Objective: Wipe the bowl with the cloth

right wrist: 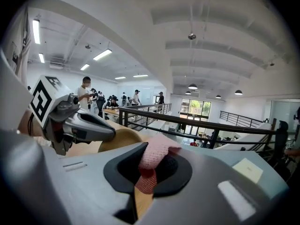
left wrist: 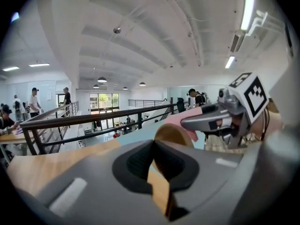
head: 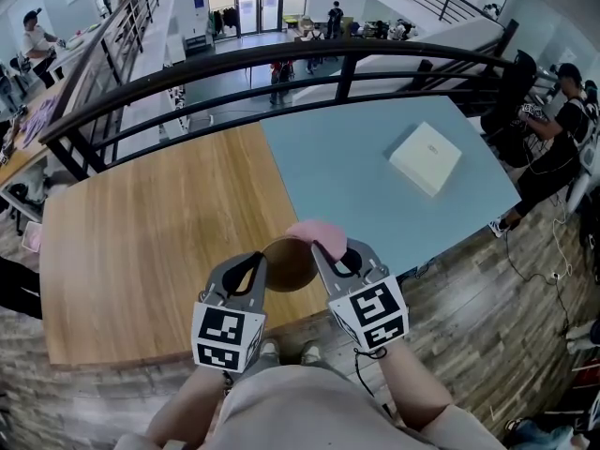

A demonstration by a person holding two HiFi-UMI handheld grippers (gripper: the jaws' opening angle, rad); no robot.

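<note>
My spot: mezzanine. Wooden tabletop (head: 141, 242) left, pale blue tabletop (head: 356, 181) right, butted together, white box (head: 426, 157) on blue. Black metal railing (head: 281, 62) curving behind tables. Wood plank floor (head: 487, 293) under me. Lower hall beyond, glass entrance doors (head: 258, 3) bright. White beamed ceiling (left wrist: 154, 32), strip lights (left wrist: 247, 6), round pendant lamps (right wrist: 192, 86). People (head: 37, 43) by desks far left.

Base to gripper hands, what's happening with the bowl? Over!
Left gripper shut on rim of wooden bowl. Right gripper shut on pink cloth, right by the bowl. White box far off, not in the way. Over.
</note>
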